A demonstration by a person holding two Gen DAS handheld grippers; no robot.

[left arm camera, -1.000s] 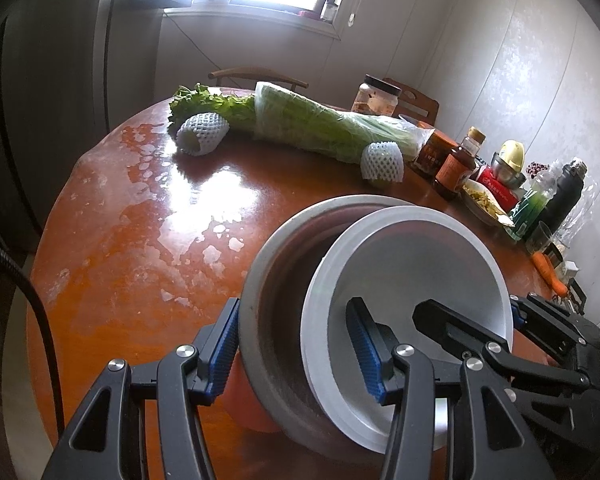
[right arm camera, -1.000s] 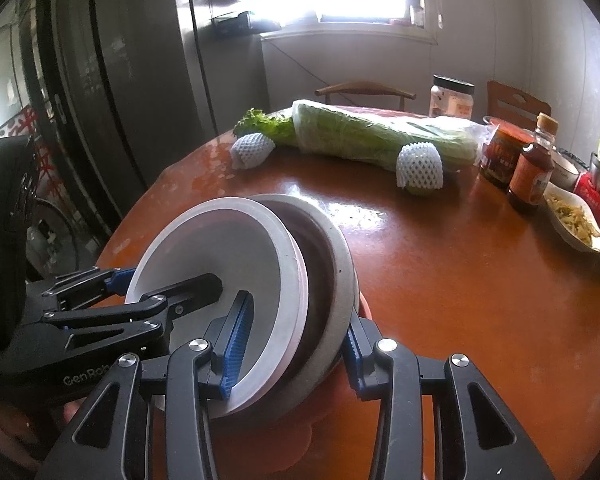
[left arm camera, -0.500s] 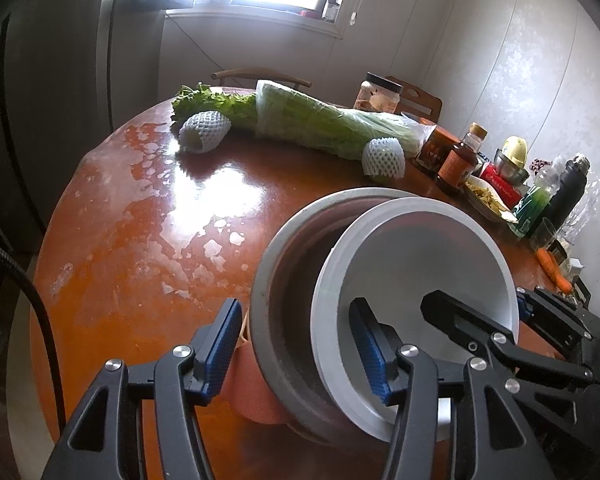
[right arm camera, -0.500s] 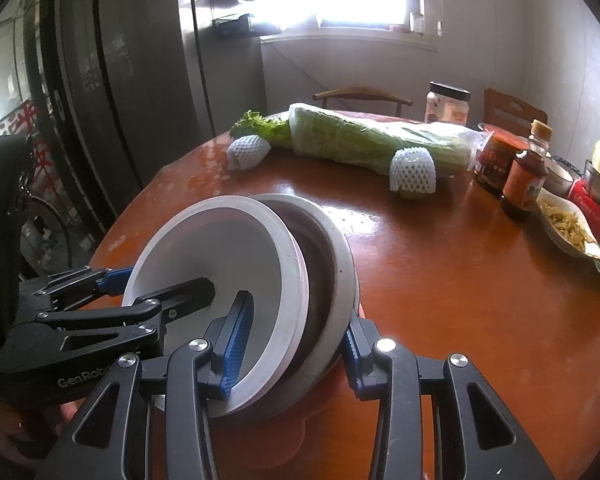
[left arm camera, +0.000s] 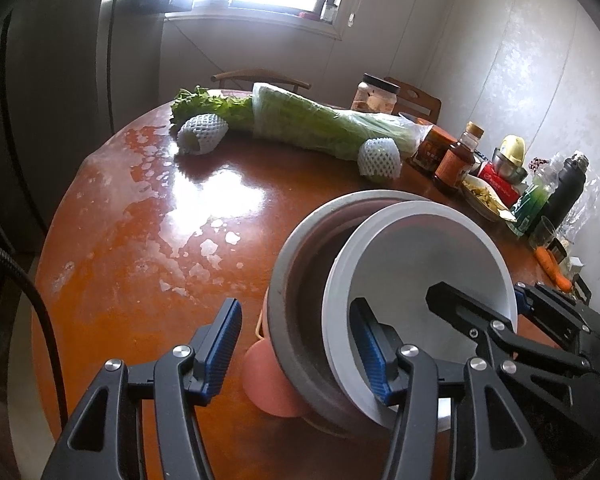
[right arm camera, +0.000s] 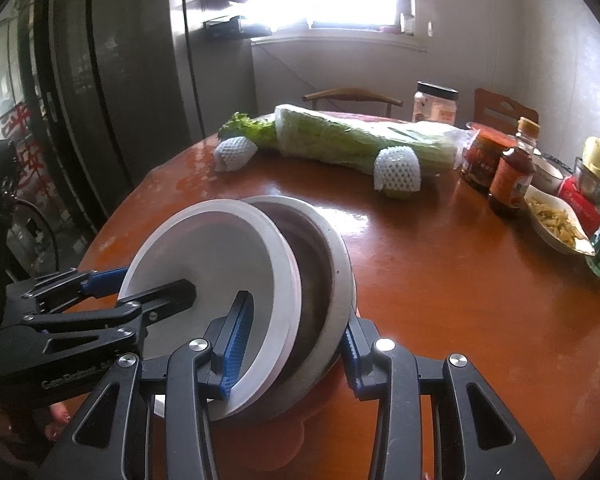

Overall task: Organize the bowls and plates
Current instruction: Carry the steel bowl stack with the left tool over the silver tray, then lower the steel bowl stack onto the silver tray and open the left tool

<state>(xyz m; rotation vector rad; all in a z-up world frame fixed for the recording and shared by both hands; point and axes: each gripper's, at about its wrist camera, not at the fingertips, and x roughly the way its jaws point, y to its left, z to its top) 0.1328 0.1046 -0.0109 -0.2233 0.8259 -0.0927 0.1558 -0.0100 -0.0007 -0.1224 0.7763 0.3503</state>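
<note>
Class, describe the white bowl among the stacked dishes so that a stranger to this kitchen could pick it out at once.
Start at the round, glossy reddish-brown wooden table and go to its near edge, where tilted dishes lean together between the two black grippers. The white bowl is the innermost, nested in a larger grey bowl with a dark inside. Alone among them it is plain white, inside and rim.

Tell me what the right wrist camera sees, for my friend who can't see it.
The right gripper straddles the rims of a tilted white bowl and a grey bowl on a round wooden table. The left gripper reaches into the white bowl. Behind lie bagged celery, jars and bottles.
</note>
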